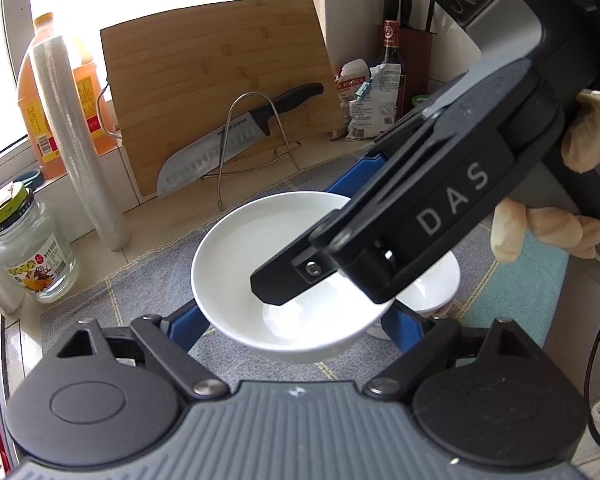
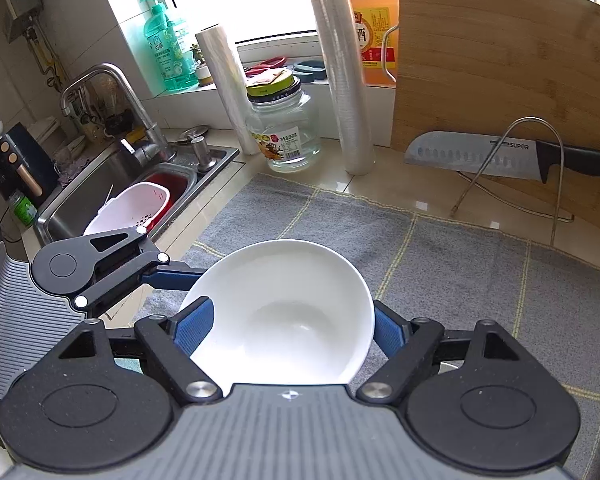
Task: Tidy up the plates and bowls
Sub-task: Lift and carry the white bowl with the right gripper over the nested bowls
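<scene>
A white bowl (image 1: 240,264) (image 2: 284,280) hangs tilted just above the grey checked cloth (image 2: 460,272). My left gripper (image 1: 292,312) is shut on it, its blue fingers (image 1: 184,320) pressing the bowl's two sides. My right gripper (image 2: 290,320) grips the same bowl crosswise, with blue pads (image 2: 194,328) at the rim on either side. In the left wrist view the right gripper (image 1: 316,232) reaches in from the upper right, held by a gloved hand (image 1: 580,136). A second white bowl (image 1: 436,284) sits on the cloth beneath it, mostly hidden.
A bamboo cutting board (image 1: 220,80) leans at the back, with a knife (image 2: 480,156) on a wire stand before it. Cling-film rolls (image 2: 344,80), a glass jar (image 2: 284,132) and an orange bottle (image 1: 32,112) stand by the window. A sink (image 2: 112,192) holding a pink colander lies left.
</scene>
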Available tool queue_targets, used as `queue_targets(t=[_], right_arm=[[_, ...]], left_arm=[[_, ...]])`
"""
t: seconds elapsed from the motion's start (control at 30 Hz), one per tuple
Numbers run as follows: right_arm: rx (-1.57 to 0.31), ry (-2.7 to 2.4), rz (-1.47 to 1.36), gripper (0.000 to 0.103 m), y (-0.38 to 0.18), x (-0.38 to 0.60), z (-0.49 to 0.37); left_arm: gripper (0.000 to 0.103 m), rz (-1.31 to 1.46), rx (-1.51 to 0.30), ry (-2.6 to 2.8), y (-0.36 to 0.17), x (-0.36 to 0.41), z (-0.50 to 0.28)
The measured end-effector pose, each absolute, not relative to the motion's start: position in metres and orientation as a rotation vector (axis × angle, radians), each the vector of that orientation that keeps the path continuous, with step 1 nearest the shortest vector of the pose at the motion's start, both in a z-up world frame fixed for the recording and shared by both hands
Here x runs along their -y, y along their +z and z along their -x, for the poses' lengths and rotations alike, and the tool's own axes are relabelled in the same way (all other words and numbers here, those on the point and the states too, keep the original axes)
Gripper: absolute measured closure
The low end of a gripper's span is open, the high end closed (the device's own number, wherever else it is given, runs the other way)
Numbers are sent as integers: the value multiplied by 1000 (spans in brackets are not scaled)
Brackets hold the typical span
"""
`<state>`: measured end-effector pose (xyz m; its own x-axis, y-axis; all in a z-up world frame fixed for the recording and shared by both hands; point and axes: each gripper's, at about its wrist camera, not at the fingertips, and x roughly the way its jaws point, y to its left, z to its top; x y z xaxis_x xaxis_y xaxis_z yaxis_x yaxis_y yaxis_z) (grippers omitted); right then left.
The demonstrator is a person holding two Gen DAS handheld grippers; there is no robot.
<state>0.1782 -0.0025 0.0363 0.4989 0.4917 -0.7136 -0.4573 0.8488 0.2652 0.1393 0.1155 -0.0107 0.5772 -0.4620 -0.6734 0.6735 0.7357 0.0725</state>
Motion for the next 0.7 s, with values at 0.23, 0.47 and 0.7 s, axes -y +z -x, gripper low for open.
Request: queue_targets(t=[0.23, 0.47, 0.7], right_arm=[[-865, 488, -65, 16, 38, 39, -166], [-871, 420, -90, 16, 33, 68, -158], [-884, 392, -119, 15, 22, 86, -156]], left_arm=[[12, -357, -664, -755, -11, -83, -140], [12, -363, -665, -823, -18, -55, -145], [12, -380, -680, -852, -29, -37, -146]])
